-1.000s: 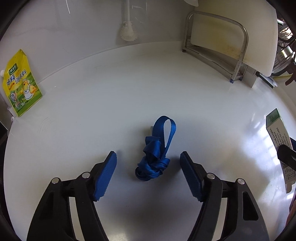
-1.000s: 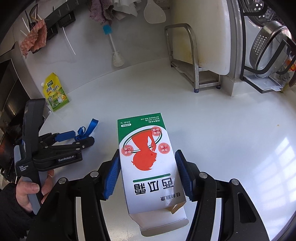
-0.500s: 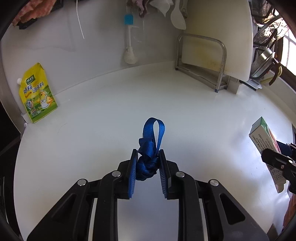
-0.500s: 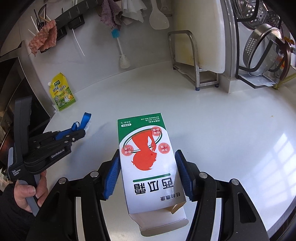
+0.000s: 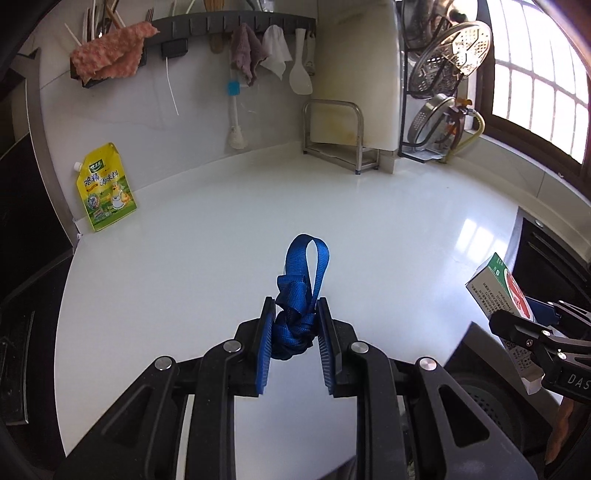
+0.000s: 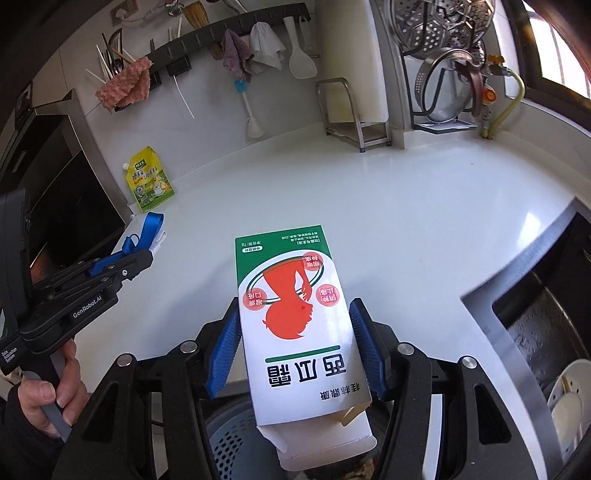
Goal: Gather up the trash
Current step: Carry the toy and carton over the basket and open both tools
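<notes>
My left gripper (image 5: 294, 325) is shut on a knotted blue strap (image 5: 298, 295) and holds it above the front edge of the white counter (image 5: 221, 229). The strap's loop sticks up past the fingertips. My right gripper (image 6: 295, 332) is shut on a white and green carton (image 6: 291, 310) with a red figure printed on it, held above a grey perforated bin (image 6: 236, 443) below the counter edge. The left gripper and strap (image 6: 146, 232) show at the left of the right wrist view. The carton (image 5: 498, 288) shows at the right of the left wrist view.
A yellow seasoning pouch (image 5: 105, 192) leans on the back wall at the left. A metal rack with a white cutting board (image 5: 354, 103) stands at the back right, beside a pot-lid rack (image 5: 443, 110). A sink (image 6: 546, 332) lies to the right. Cloths and utensils hang on a wall rail (image 5: 207, 33).
My left gripper closed on the blue strap and lifted it back toward the counter's front edge. My right gripper drew back with the carton, over the bin.
</notes>
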`<state>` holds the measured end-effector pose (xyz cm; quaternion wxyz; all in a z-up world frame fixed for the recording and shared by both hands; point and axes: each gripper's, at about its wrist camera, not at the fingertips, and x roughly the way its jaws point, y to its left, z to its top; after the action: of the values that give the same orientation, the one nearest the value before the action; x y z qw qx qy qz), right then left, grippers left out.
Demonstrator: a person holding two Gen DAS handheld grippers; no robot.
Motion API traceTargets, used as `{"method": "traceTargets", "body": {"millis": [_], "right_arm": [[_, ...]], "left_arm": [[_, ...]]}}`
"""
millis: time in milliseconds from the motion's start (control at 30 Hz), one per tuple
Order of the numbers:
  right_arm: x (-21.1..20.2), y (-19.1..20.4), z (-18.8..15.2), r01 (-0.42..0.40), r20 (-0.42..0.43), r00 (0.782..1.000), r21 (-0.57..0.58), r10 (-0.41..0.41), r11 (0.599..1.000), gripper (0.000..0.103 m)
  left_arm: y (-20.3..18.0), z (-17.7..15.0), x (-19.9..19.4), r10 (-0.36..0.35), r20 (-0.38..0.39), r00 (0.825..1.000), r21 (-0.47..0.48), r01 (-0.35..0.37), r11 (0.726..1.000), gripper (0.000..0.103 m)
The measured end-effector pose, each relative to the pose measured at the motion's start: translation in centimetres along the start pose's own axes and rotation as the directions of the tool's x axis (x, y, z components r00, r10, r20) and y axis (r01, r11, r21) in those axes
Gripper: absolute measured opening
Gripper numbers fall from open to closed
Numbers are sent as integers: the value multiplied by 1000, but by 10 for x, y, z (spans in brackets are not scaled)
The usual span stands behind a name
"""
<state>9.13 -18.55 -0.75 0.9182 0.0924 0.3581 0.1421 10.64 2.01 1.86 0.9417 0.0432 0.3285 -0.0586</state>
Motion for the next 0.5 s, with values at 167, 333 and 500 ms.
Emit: {"method": "traceTargets", "body": {"millis": [167,333,500], "right_arm": [[-45,6,-58,39,6,999,58,-39,998,56],[-59,1,-102,66,-39,997,113,-62,991,56],[-63,1,-125,82,-63,995,118,-75,990,56]], "left_arm": [[-25,-39,-37,-29,12,1000,30,28,999,22],[-47,-75,-49,-85,-39,996,46,87,995,22],[-64,-102,-46,-106,-98,990,46,111,993,23]]}}
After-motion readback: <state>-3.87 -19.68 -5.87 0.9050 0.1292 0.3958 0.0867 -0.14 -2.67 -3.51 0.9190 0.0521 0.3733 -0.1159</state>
